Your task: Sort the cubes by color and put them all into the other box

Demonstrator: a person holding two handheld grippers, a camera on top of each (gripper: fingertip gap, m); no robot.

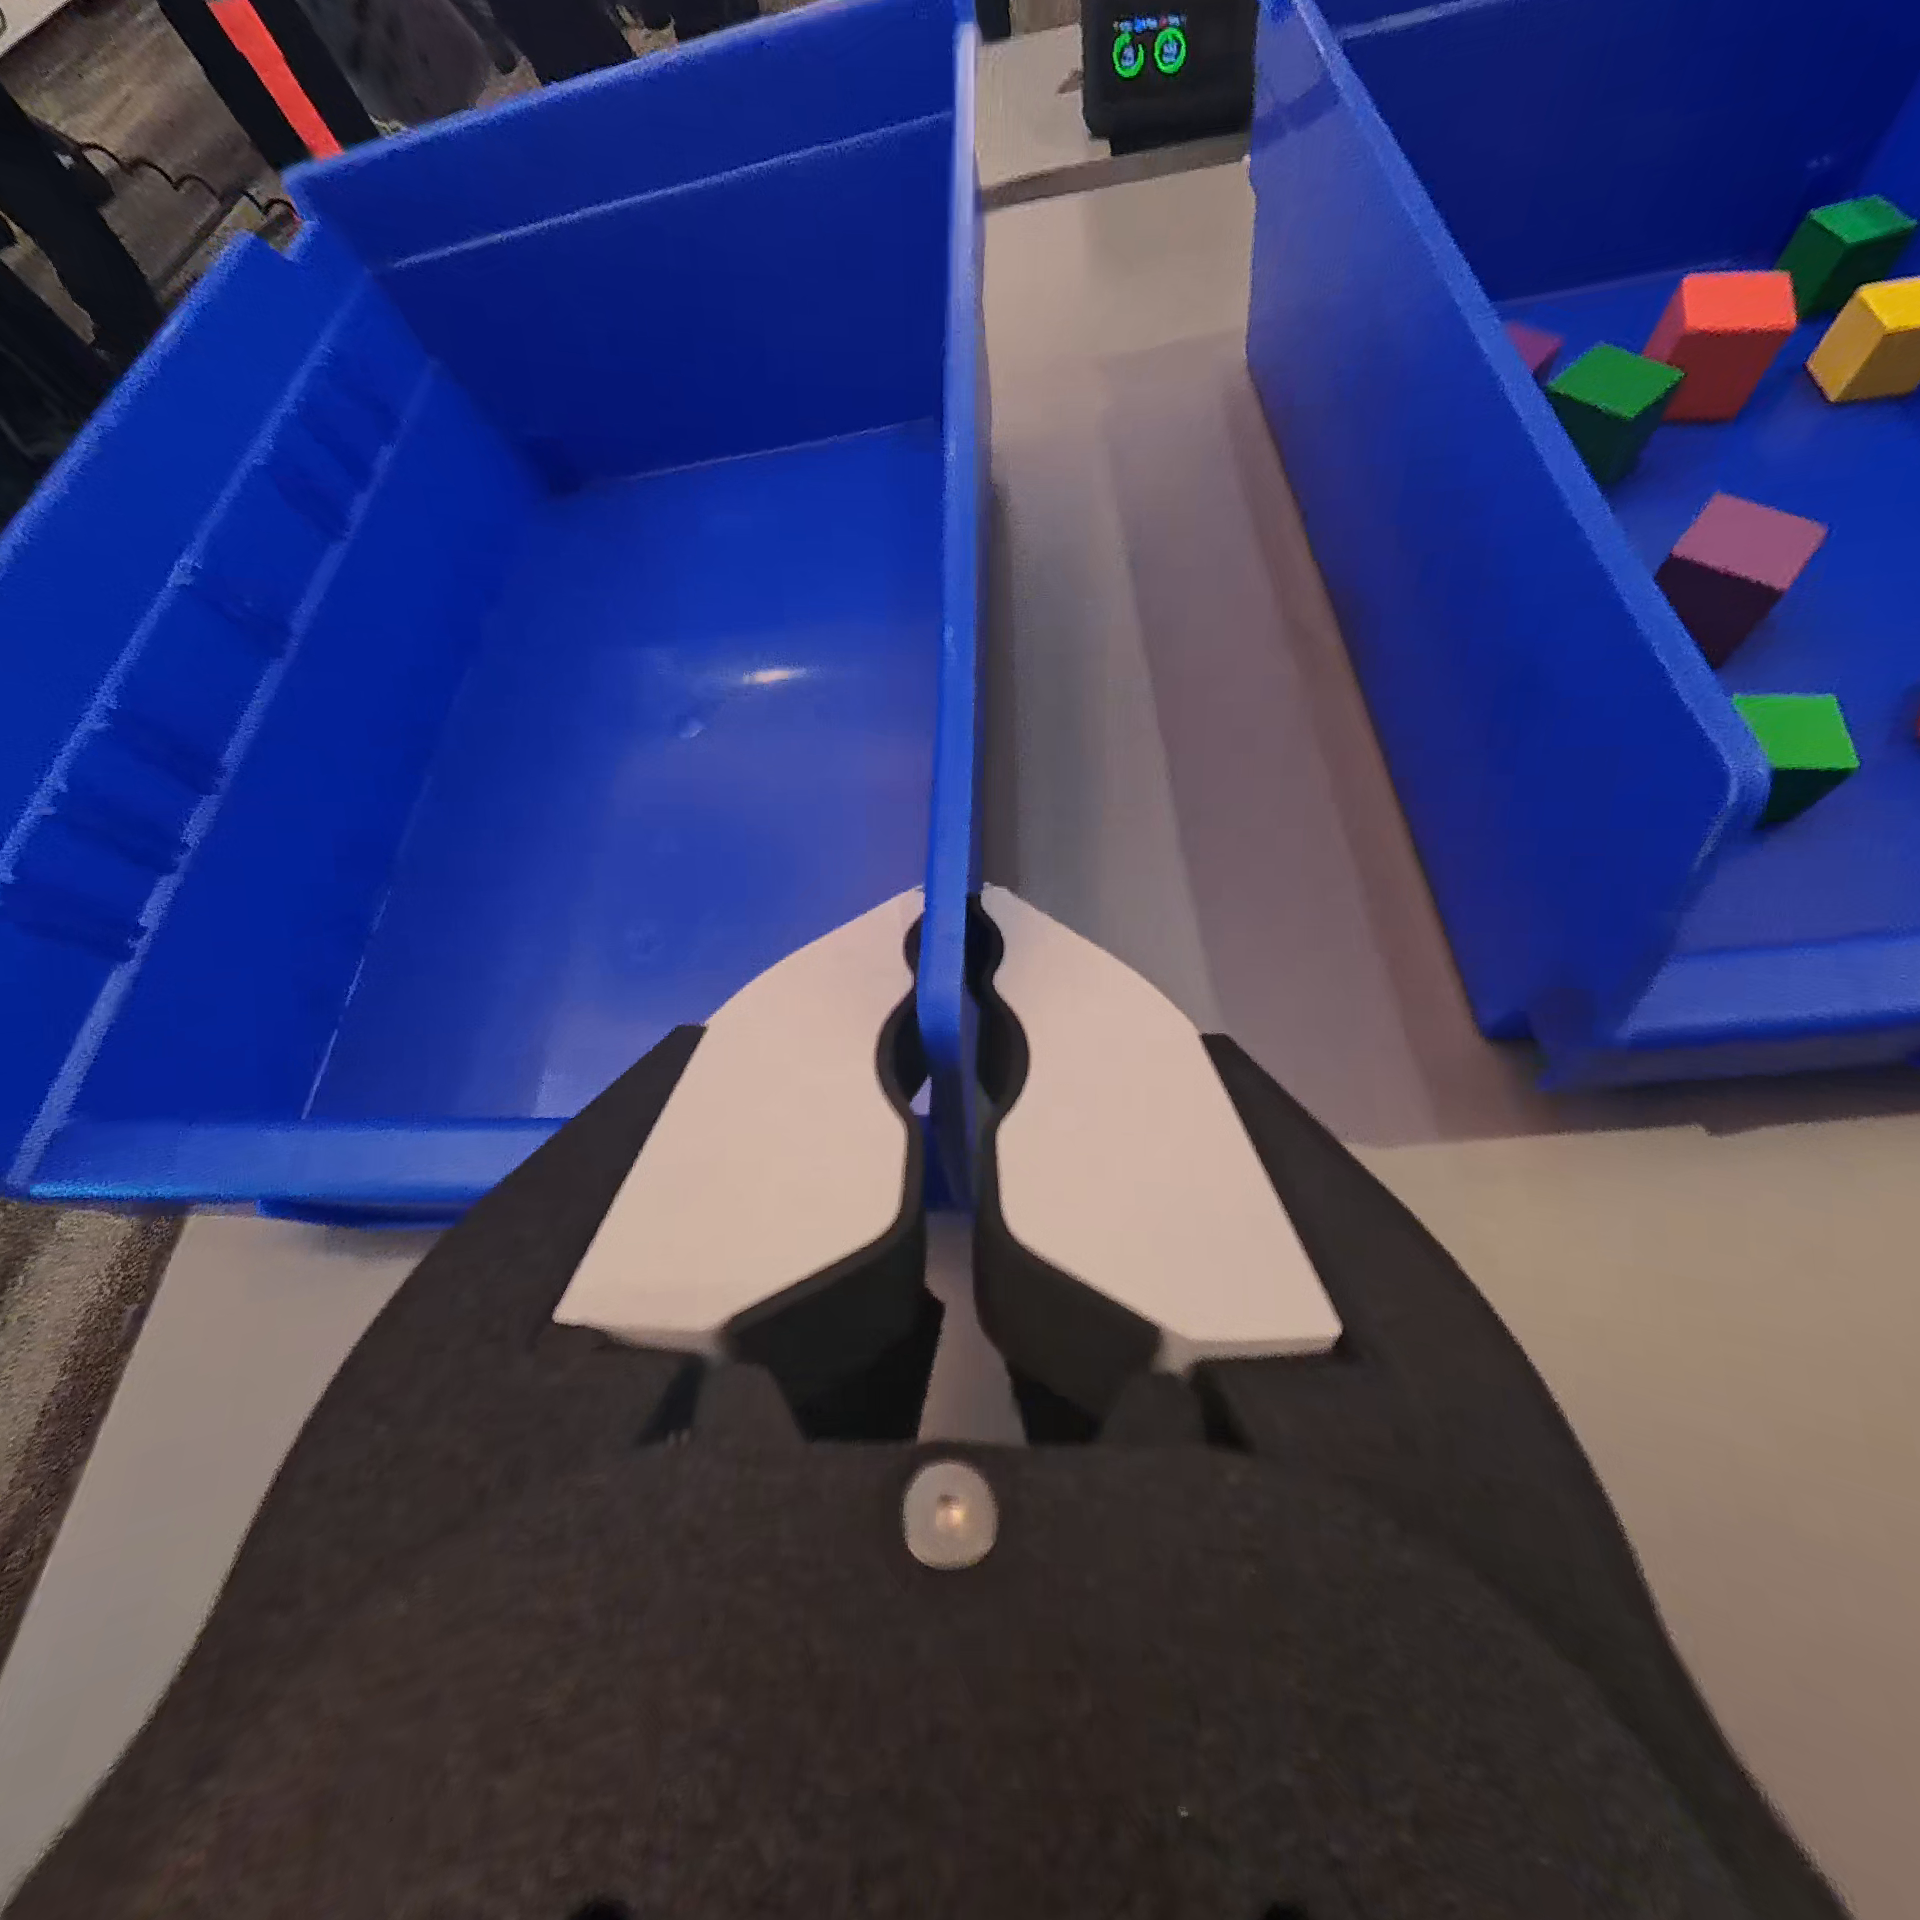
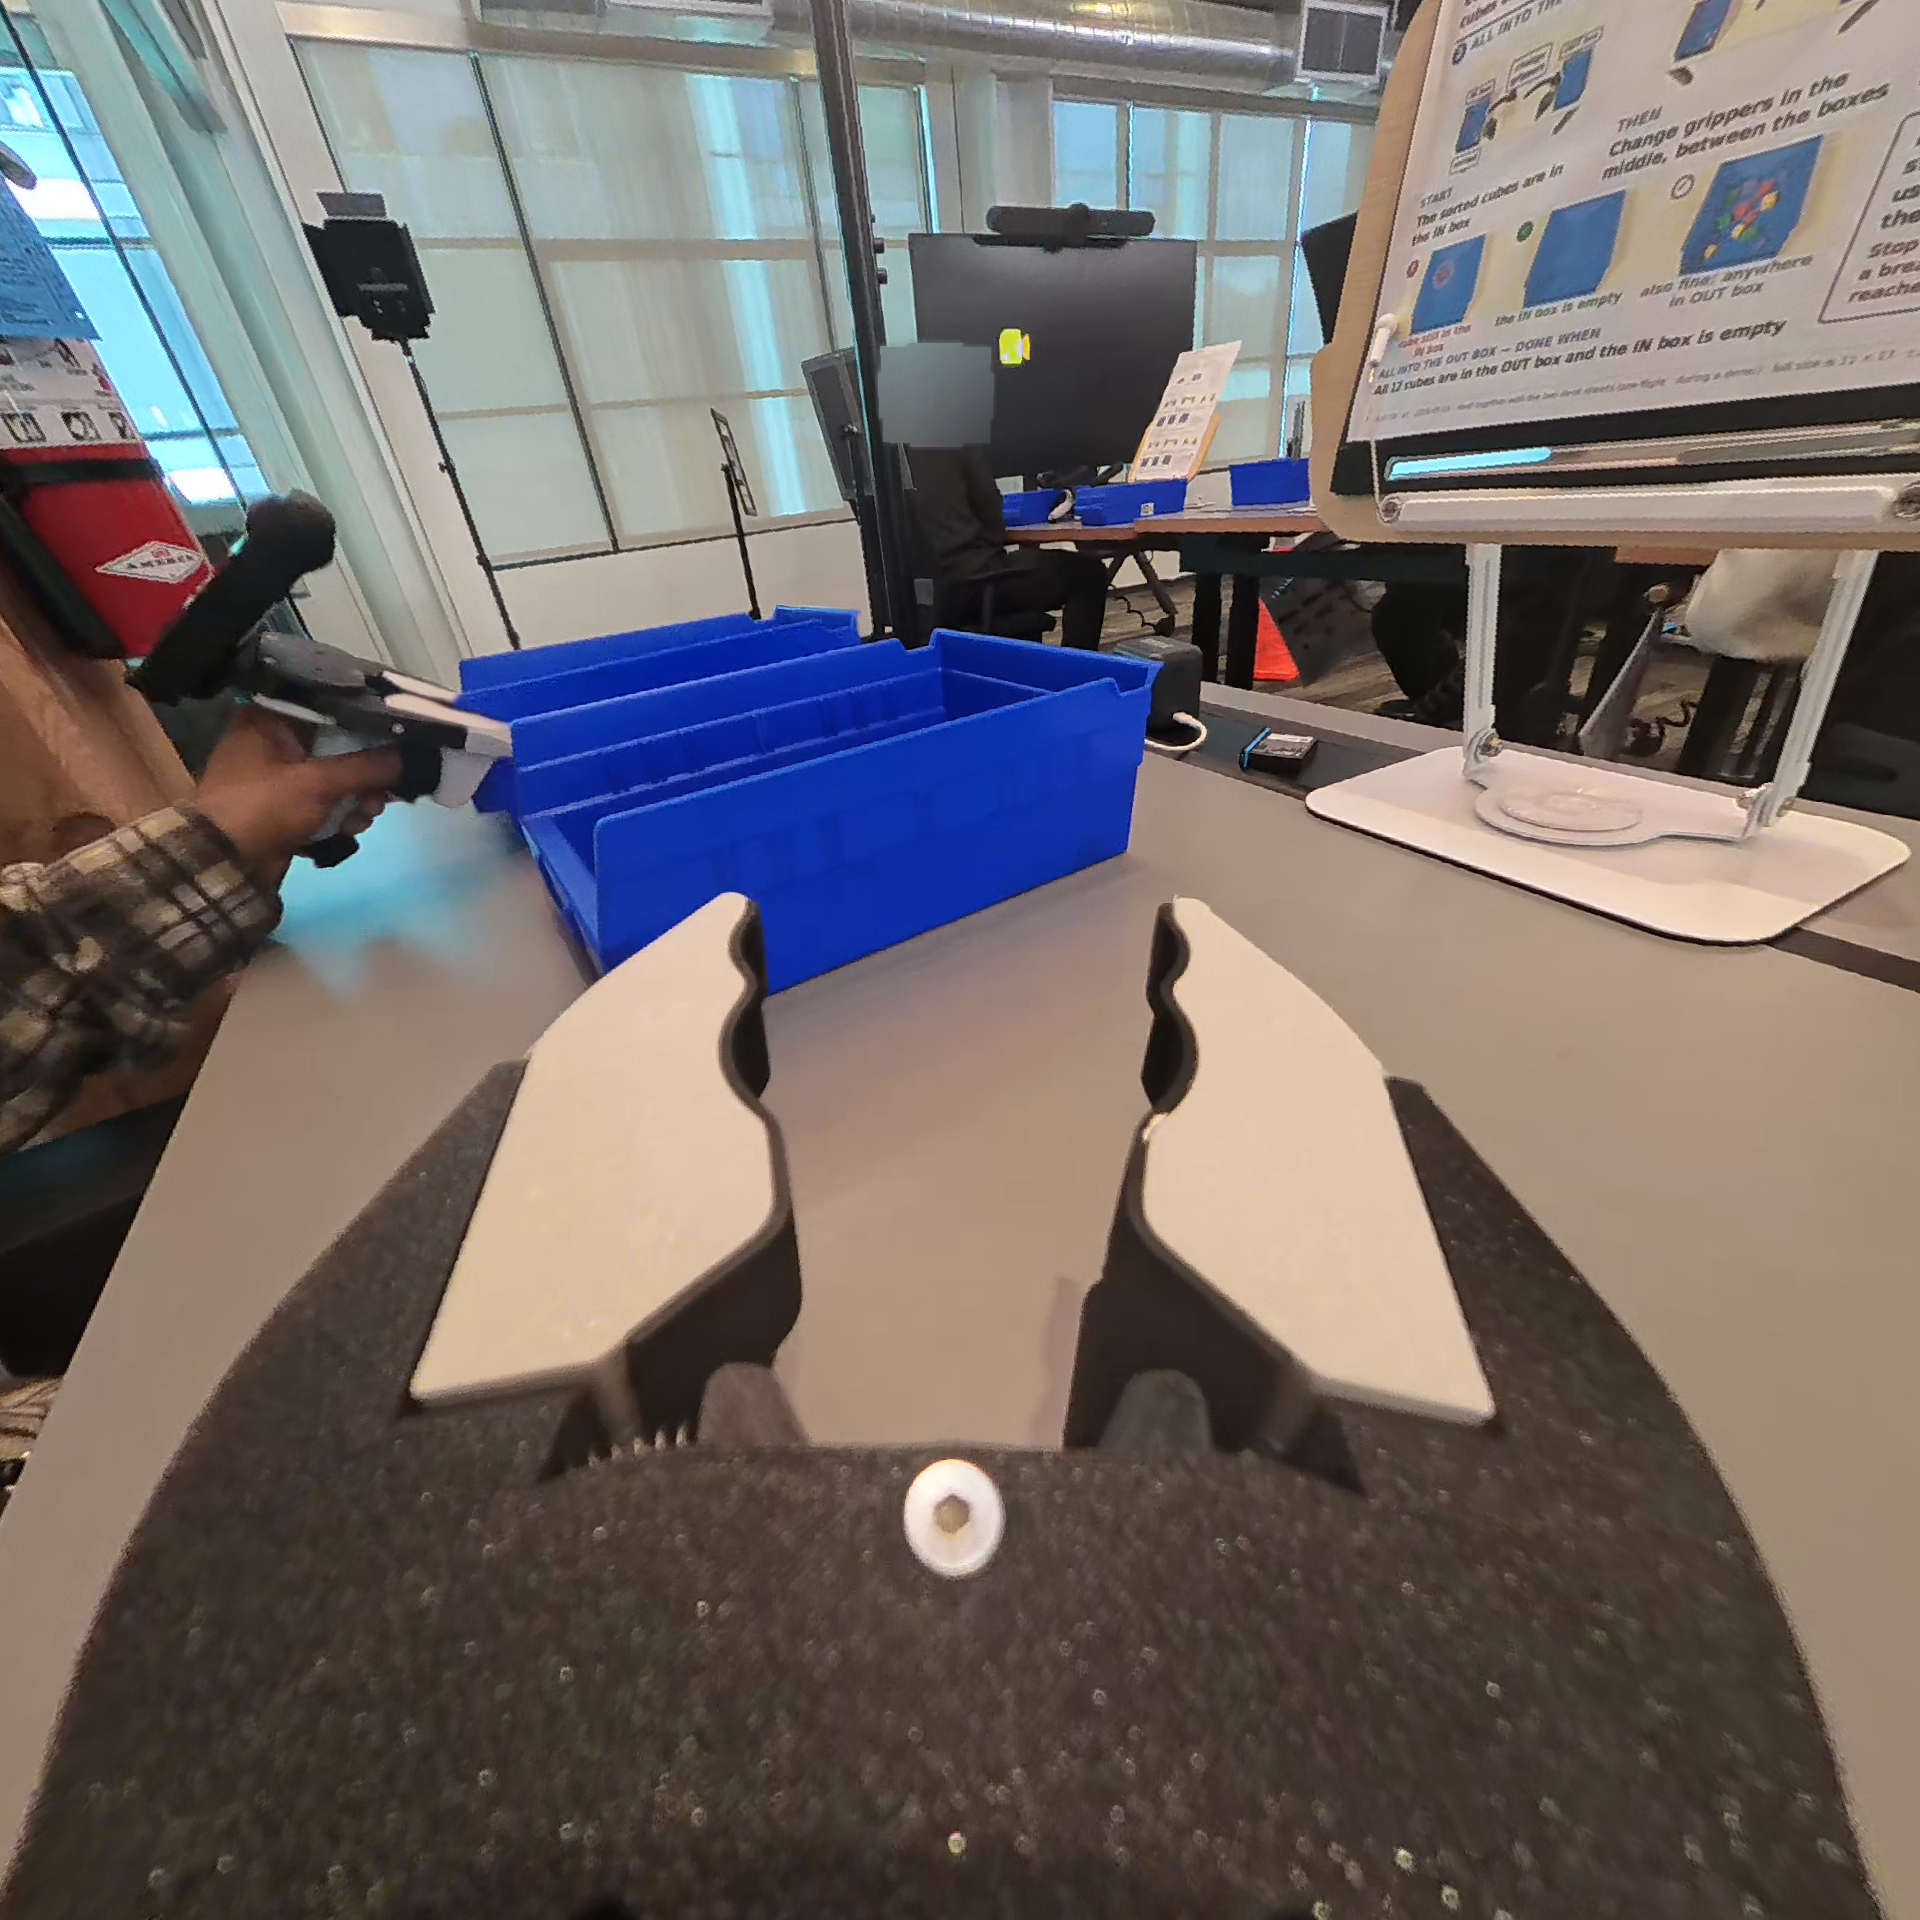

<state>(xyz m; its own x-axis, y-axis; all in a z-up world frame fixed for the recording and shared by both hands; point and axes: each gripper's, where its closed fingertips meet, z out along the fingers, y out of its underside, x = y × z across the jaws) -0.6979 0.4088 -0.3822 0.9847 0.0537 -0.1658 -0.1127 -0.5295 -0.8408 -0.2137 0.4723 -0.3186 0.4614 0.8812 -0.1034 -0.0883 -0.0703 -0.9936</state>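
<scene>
My left gripper [image 1: 951, 904] is shut on the thin right side wall [image 1: 961, 520] of the empty blue box [image 1: 623, 675], near its front corner, with both pads pressed on it. A second blue box [image 1: 1455, 520] at the right holds several cubes: green [image 1: 1610, 400], red [image 1: 1725, 343], yellow [image 1: 1870, 338] and purple [image 1: 1735, 571]. In the right wrist view my right gripper [image 2: 956, 935] is open and empty above the grey table, short of the nearer blue box [image 2: 862, 821]. The left gripper [image 2: 488, 748] shows there at the farther box's [image 2: 644, 649] end.
A grey strip of table [image 1: 1122, 623] runs between the two boxes. A small black device with a lit screen [image 1: 1164, 73] stands behind them. A white stand [image 2: 1610, 821] bearing an instruction sheet is at the right. A person's plaid sleeve [image 2: 114, 935] is at the left.
</scene>
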